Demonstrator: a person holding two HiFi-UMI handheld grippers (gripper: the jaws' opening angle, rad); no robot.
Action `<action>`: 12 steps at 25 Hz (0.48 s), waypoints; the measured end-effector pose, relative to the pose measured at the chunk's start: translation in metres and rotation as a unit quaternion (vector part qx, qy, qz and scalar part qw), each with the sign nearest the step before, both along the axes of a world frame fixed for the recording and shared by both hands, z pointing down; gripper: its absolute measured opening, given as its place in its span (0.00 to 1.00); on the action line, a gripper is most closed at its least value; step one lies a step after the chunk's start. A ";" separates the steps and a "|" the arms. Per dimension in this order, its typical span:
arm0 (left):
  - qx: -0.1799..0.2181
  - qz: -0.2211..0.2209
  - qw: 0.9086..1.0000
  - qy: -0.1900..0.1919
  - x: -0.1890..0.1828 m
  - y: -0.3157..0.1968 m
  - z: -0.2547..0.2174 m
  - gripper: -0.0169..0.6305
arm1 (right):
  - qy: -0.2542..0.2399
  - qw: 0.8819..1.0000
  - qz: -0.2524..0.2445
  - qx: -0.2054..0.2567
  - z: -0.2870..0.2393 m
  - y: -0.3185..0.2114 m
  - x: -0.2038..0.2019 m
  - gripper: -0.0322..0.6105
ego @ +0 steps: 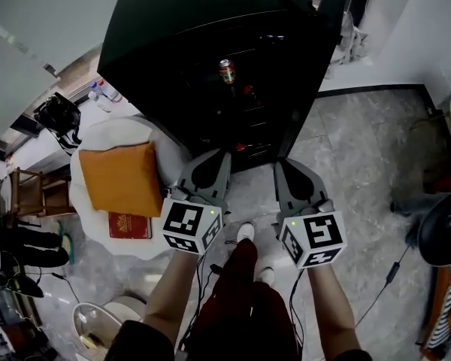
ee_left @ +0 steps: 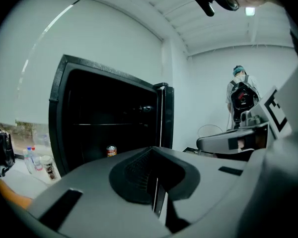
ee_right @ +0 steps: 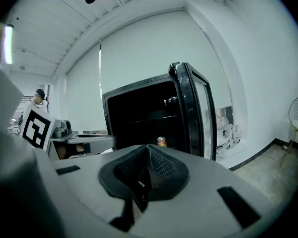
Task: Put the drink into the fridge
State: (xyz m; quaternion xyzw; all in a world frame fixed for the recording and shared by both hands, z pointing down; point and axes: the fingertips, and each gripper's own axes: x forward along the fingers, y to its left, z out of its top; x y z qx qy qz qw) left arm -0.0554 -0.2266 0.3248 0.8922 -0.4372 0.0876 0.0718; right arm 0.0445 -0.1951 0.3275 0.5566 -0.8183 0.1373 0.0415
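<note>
Both grippers are empty in front of the fridge (ego: 173,36): the left gripper (ee_left: 156,182) has its jaws pressed fully together with nothing between them, and the right gripper (ee_right: 141,182) likewise has its jaws closed on nothing. One drink can (ego: 226,69), red with a gold band and a pale top, stands upright on a shelf inside the dark interior, well apart from both grippers, beside the fridge door (ee_right: 188,108), which stands swung open
</note>
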 end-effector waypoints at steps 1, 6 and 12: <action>0.003 0.000 1.000 0.001 -0.002 0.007 -0.007 0.04 | 0.002 1.000 0.000 0.004 -0.008 0.006 0.000 0.08; 0.012 0.002 1.000 0.004 -0.009 0.041 -0.042 0.04 | 0.029 0.999 -0.001 0.035 -0.044 0.037 0.000 0.08; 0.022 0.008 1.000 0.013 -0.001 0.088 -0.081 0.04 | 0.024 0.998 0.003 0.064 -0.084 0.078 0.013 0.08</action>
